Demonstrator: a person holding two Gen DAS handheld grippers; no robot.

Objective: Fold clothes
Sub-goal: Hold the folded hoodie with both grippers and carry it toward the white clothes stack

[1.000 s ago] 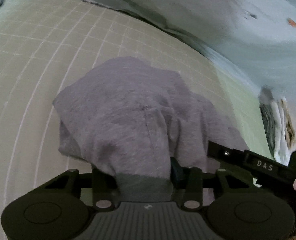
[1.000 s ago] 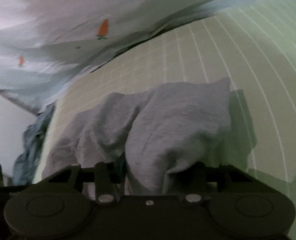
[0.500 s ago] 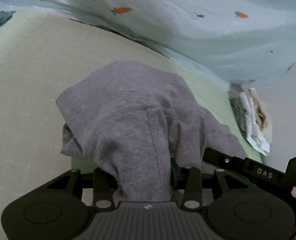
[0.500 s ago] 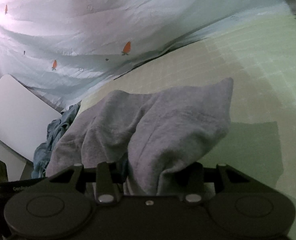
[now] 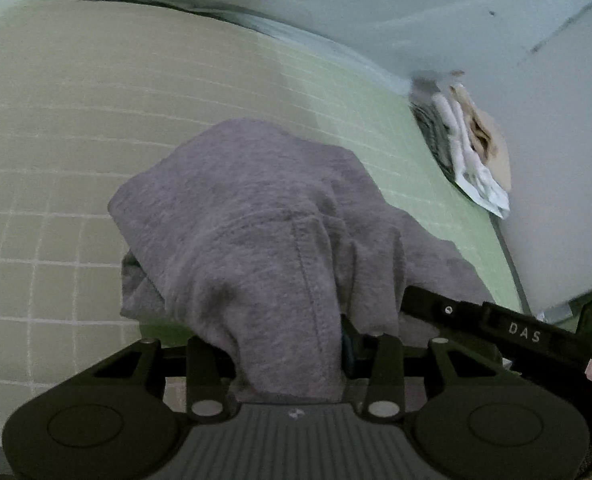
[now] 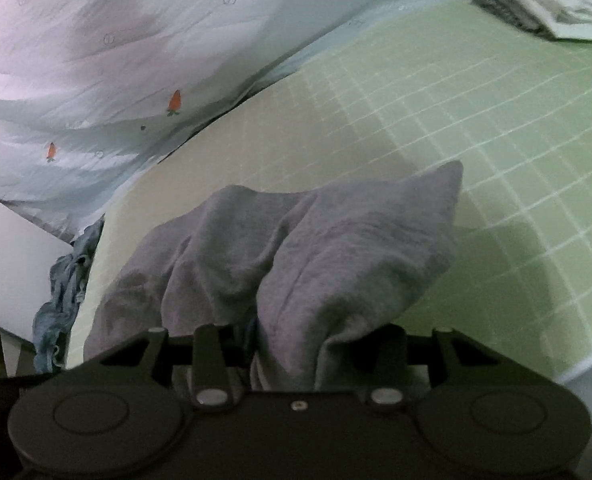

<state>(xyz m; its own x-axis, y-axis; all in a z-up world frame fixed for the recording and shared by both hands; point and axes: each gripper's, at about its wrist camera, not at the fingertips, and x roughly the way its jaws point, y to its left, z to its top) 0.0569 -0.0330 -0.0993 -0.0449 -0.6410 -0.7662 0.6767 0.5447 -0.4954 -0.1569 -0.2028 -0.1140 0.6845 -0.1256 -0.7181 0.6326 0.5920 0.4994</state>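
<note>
We hold a soft grey knit garment (image 5: 263, 216) bunched and lifted above a pale green mat printed with a white grid (image 5: 75, 120). The left gripper (image 5: 287, 354) is closed on a thick wad of the fabric, near a stitched seam; the right gripper (image 6: 291, 354) likewise pinches a gathered fold, its jaws partly apart around the cloth. To fold well, we should keep both grips level and draw the cloth taut between them before lowering it flat on the mat. The fleece-like fabric looks thick, limp and wrinkle-prone. Behind lies a pale blue sheet with small orange carrots (image 6: 95, 80); a stack of folded white and grey cloths (image 5: 460, 148) sits far right; crumpled blue cloth (image 6: 61, 284) lies left.
</note>
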